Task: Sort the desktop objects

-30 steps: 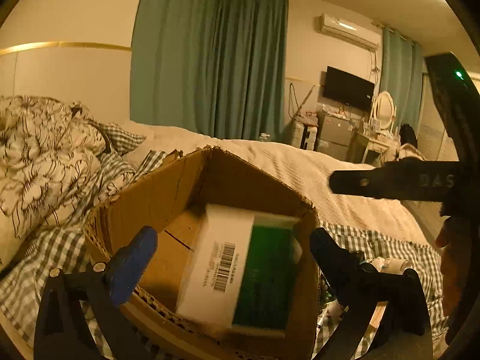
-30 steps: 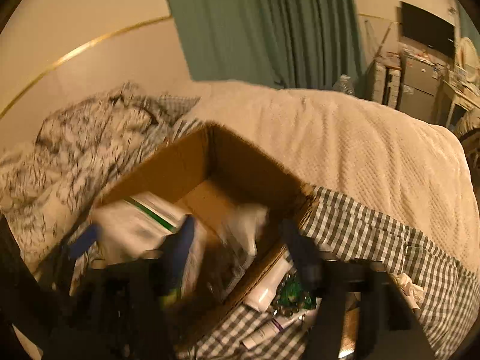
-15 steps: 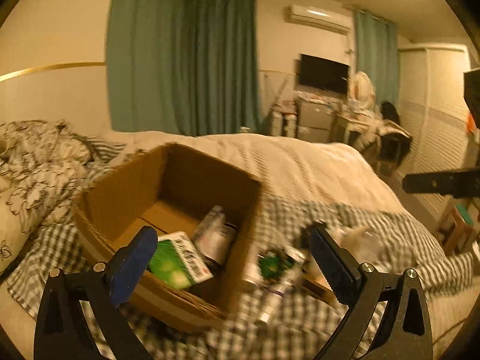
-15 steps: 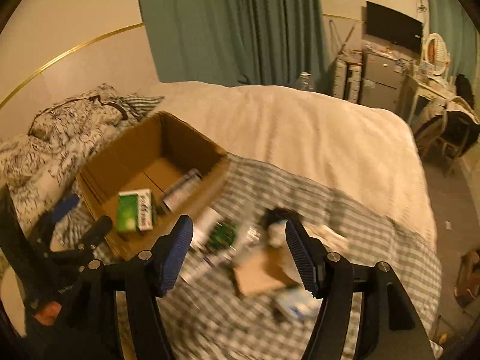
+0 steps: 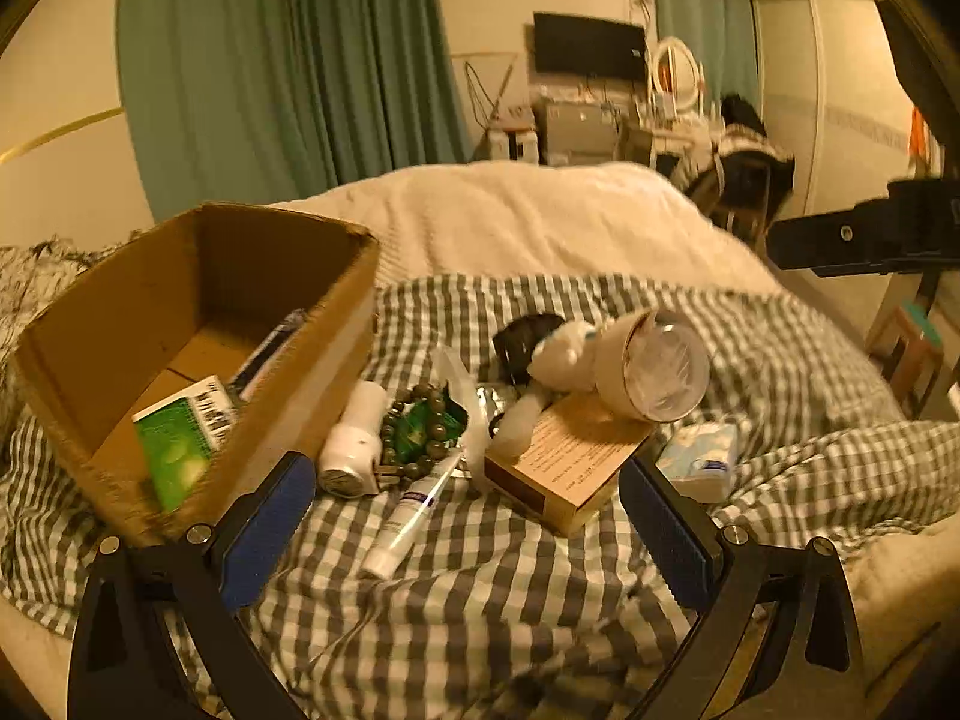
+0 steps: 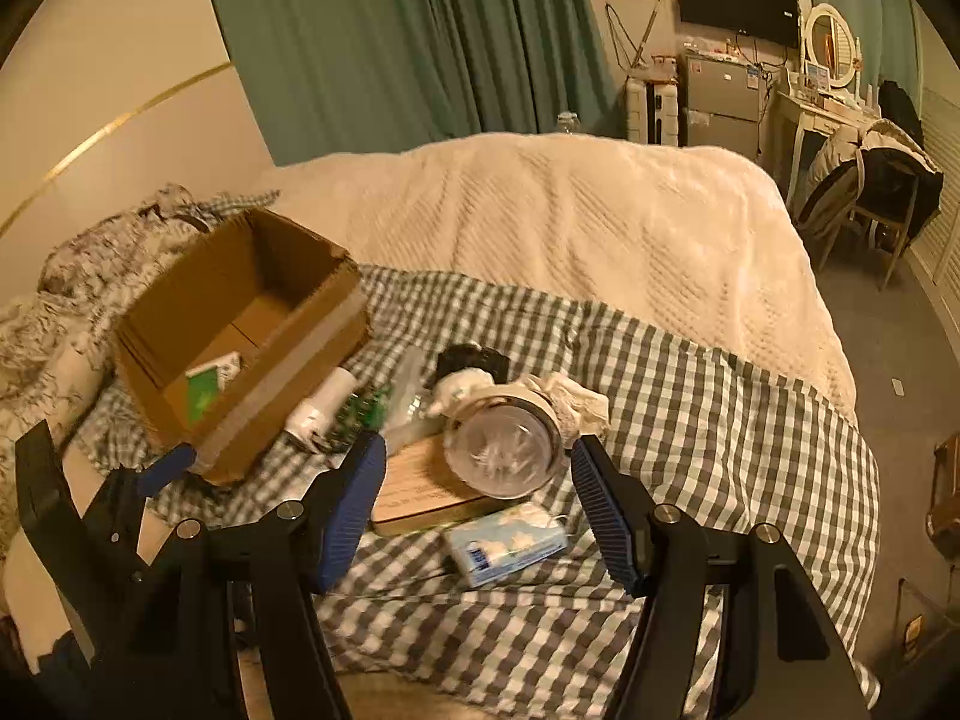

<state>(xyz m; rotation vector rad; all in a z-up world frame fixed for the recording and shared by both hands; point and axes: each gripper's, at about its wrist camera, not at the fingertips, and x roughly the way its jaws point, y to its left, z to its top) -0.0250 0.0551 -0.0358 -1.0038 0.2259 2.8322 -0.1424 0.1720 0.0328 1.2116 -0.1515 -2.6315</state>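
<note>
An open cardboard box (image 5: 150, 300) (image 6: 282, 324) sits on a checked cloth on the bed, holding a green-and-white carton (image 5: 180, 438) (image 6: 207, 387) and a tube. Right of it lie a white bottle (image 5: 354, 438), a bead string (image 5: 420, 426), a white tube (image 5: 414, 510), a flat tan box (image 5: 564, 456) (image 6: 420, 486), a clear-lidded round container (image 5: 657, 372) (image 6: 504, 444) and a tissue pack (image 5: 702, 456) (image 6: 507, 543). My left gripper (image 5: 468, 516) is open and empty above the tube. My right gripper (image 6: 480, 504) is open and empty around the tan box and container.
A white quilt (image 6: 570, 222) covers the far bed. Patterned bedding (image 6: 78, 264) lies left of the box. A chair with clothes (image 6: 870, 186) and a dresser stand at the right. The bed edge is just below the grippers.
Both grippers have pulled back from over the box and swung right to face the loose items. The green carton now lies in the box.
</note>
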